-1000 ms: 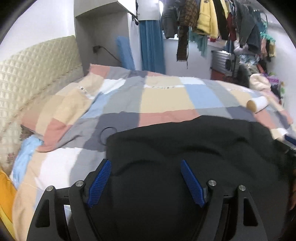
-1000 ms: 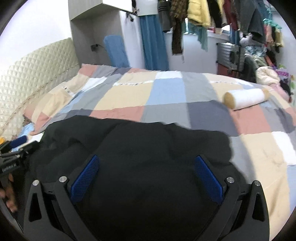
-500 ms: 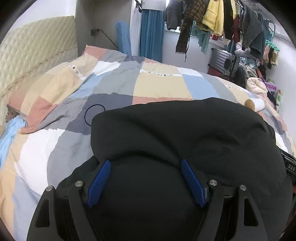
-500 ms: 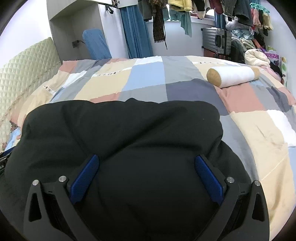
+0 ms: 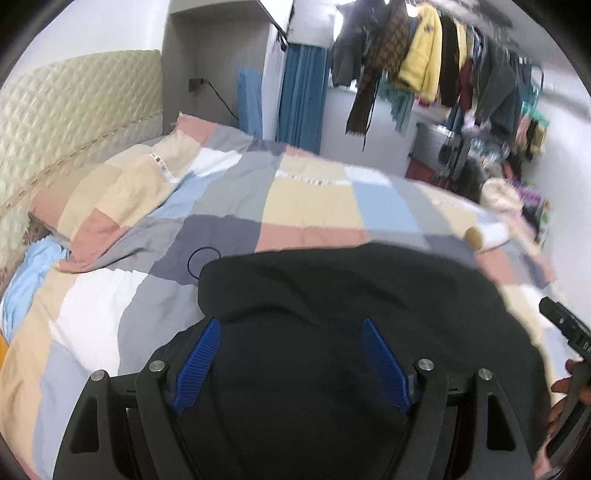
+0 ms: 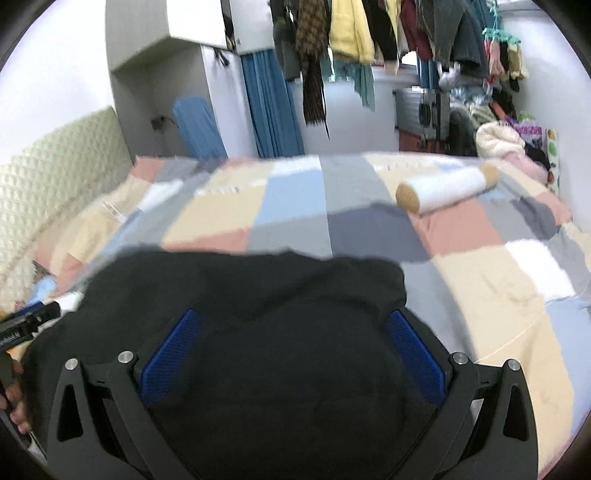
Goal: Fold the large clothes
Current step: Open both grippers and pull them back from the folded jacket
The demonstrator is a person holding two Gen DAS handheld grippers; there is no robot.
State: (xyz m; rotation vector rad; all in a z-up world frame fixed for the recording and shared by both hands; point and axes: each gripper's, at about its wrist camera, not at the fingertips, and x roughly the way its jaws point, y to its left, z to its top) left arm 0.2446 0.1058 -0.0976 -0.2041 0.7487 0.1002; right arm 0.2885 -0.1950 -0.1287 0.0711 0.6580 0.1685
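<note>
Both claws are over the black garment now, and it fills the space in front of each. The left gripper has its blue pads spread wide with dark cloth bulging between them; whether the pads actually pinch it, I can't tell. Same story on the right gripper: jaws wide apart, fabric heaped between, no clear pinch visible.

Here's what matters: the garment runs crosswise, its long axis going from one claw to the other, with a rounded folded edge lying just ahead of both sets of fingers. Neither hand is nearer; they sit side by side along the near edge, each just visible at the rim of the other's view. So any next fold, I'd guess, goes forward, away from the person, onto the open quilt.

Underneath is a bed with a soft patchwork cover. A white bolster lies well clear to the right, headboard on the left, and hanging clothes crowd the far wall.
</note>
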